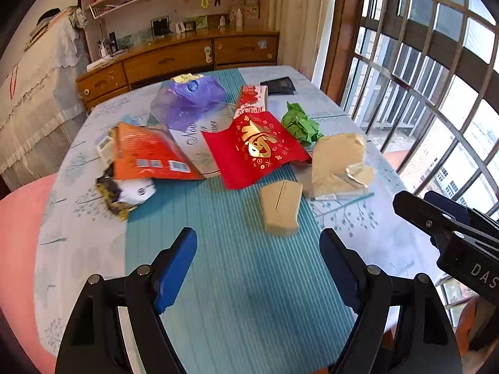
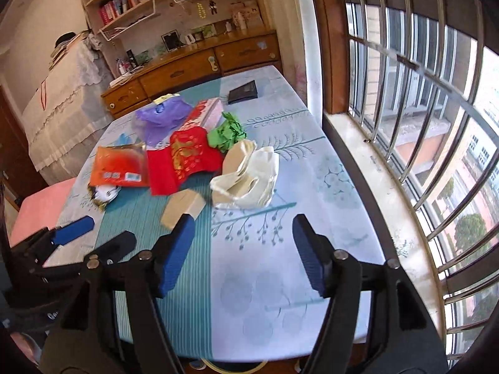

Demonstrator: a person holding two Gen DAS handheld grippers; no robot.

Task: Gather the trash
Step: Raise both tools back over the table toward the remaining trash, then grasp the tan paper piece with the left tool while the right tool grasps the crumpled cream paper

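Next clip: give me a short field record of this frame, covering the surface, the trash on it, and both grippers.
surface: table with a pale leaf-print cloth and a teal striped strip
trash: orange packet, red bag, purple plastic bag, green crumpled paper, tan cardboard piece, cream bag
other item: dark wallet at the far end
left gripper: open, nothing between the jaws
right gripper: open, nothing between the jaws
collected so far: nothing held

Crumpled green paper wad (image 1: 300, 126) lay beside flat red gold-printed packet (image 1: 254, 148); orange foil pouch (image 1: 149, 154) at left; tan cardboard piece (image 1: 280, 207) nearest; cream bag (image 2: 246, 176) slumped; purple plastic bag (image 1: 187, 99) behind.
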